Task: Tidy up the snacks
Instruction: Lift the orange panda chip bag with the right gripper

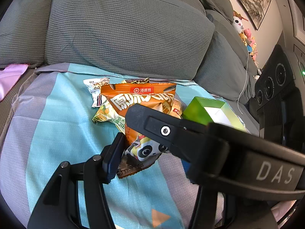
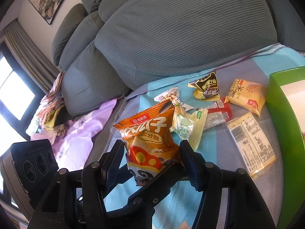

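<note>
Orange snack packet [image 2: 150, 139] held off the blanket by both grippers, at 12 o'clock from each camera.

Your right gripper [image 2: 150, 162] pinches the packet's lower half between its two pads; your left gripper [image 1: 141, 143] clamps the same packet from the other side, one finger [image 1: 112, 158] showing against the packet's edge. Treat the packet as light, crinkly and air-puffed: the film probably slips and the contents may crush, so hold it by the crimped end seam, not the belly. Only the right wrist view shows the loose snacks at 1 to 3 o'clock: a yellow packet [image 2: 246, 97], a black-and-gold packet [image 2: 206, 86], a long cracker pack [image 2: 251, 143]. The green box [image 1: 205, 110] shows its open white interior at 2 o'clock in the left view; the right view shows only its wall.
</note>
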`<action>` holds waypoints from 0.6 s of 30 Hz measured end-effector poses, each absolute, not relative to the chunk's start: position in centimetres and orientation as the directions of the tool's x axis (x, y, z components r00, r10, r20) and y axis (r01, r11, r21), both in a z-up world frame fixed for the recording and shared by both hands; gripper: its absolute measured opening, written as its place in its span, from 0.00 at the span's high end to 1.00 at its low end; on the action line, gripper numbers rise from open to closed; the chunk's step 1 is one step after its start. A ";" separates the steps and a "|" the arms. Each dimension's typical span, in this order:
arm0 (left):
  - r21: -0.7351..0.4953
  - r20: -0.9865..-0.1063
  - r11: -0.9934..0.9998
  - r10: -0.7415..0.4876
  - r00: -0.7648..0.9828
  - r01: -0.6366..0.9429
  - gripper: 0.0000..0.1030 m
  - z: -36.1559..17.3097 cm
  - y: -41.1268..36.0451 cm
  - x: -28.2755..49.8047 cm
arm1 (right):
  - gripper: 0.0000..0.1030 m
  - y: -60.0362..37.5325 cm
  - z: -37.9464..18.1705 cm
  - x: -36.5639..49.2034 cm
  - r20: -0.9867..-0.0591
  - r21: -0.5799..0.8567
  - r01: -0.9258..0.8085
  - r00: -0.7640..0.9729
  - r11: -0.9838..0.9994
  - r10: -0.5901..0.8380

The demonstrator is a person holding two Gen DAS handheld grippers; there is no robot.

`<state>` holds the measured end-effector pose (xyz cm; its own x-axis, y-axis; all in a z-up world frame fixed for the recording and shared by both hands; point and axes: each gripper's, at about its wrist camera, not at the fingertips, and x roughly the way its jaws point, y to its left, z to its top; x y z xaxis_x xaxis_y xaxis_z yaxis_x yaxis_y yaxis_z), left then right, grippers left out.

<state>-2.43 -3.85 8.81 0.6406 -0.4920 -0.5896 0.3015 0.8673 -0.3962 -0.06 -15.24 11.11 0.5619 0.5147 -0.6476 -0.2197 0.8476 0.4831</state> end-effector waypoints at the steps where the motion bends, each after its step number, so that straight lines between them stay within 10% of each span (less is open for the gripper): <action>1: -0.396 -0.589 0.867 -0.492 0.641 0.301 0.47 8.8 -3.9 -2.4 | 0.38 -15.2 11.1 -0.1 -0.648 0.483 -0.220 0.561 0.847 0.515; 18: -0.378 -0.560 0.865 -0.497 0.663 0.330 0.47 10.2 -4.8 -3.0 | 0.38 -15.8 12.2 -0.7 -0.634 0.470 -0.219 0.590 0.855 0.500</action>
